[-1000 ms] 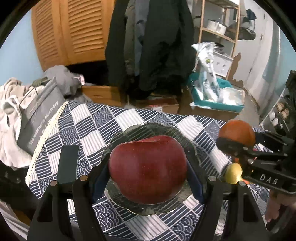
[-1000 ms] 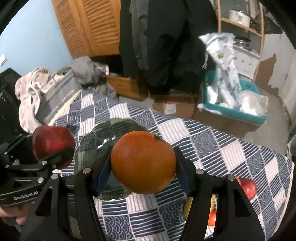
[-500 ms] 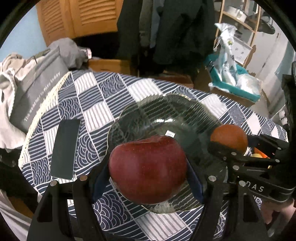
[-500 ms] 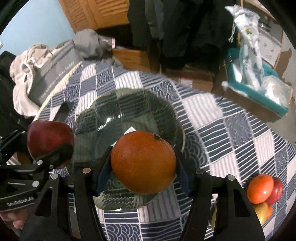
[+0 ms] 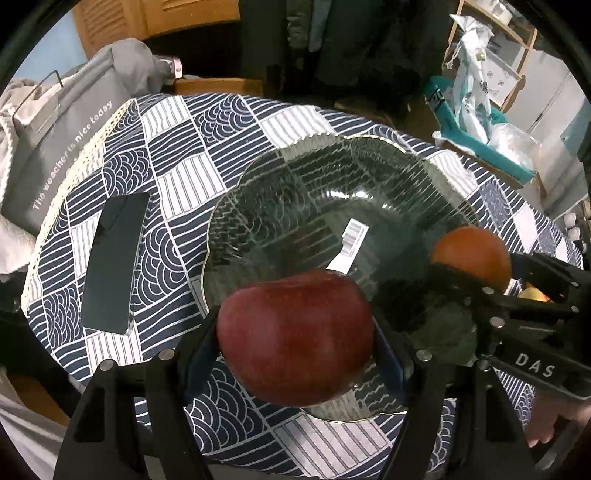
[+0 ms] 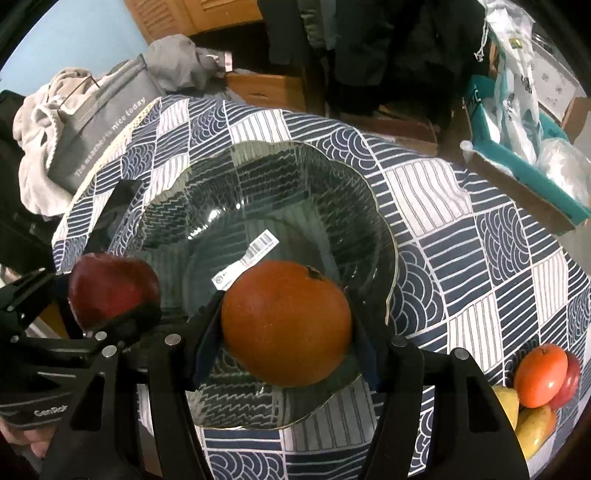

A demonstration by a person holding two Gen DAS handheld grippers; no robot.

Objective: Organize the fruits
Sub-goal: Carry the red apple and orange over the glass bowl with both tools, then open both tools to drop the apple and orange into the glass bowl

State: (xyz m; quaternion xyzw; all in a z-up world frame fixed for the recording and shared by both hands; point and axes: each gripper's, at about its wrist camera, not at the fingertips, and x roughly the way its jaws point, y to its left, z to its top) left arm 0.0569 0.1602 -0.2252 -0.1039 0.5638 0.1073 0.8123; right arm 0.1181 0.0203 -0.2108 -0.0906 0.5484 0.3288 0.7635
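Dark phone [image 5: 112,264] on patterned tablecloth [image 5: 177,158]

Place: a lived-in home room is showing.
Evidence: coats [image 5: 354,48] are hanging by louvered wooden doors [image 6: 192,14]; laundry [image 6: 40,122] is piling beside a cloth-covered table [image 6: 443,206].

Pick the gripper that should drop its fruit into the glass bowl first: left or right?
Right, marginally. Its orange sits farther over the glass bowl, near the barcode sticker. The left gripper's apple hangs closer to the near rim. Both fruits are clamped between the fingers.
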